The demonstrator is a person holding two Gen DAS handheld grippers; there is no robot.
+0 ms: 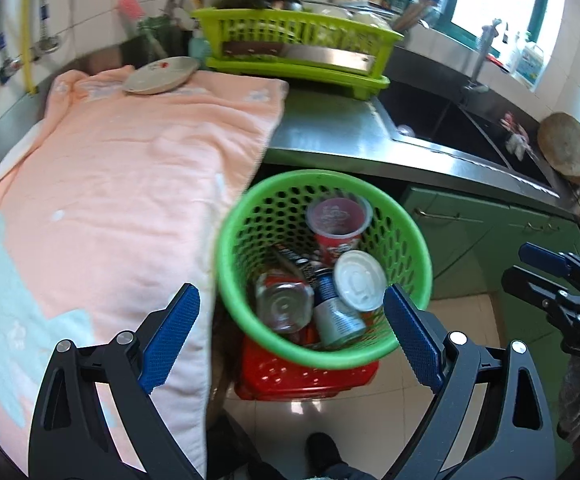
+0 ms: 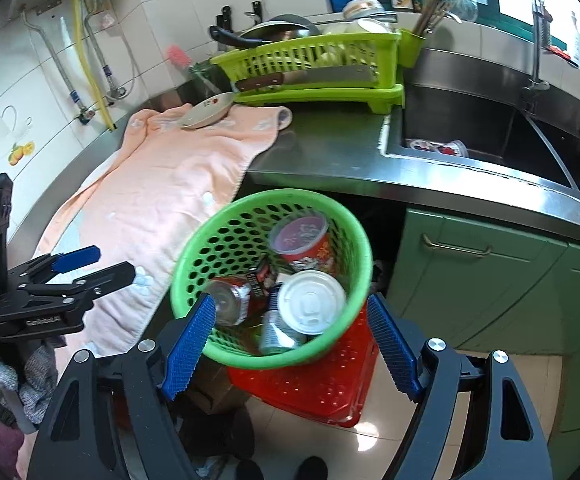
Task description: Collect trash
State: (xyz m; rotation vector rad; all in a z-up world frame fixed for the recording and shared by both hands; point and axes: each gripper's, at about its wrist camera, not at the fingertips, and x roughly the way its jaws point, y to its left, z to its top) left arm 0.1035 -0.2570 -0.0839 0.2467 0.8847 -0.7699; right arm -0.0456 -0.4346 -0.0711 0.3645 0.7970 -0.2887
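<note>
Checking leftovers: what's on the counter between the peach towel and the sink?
Bare steel counter between towel and sink, clearest in the right wrist view.

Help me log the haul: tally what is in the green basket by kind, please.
In the green basket:
Red cups: 1
White-lidded cups: 1
Cans: 2, red can and blue-and-white can
Dark carton: 1
Total: 5 visible; more may be hidden below.
</note>
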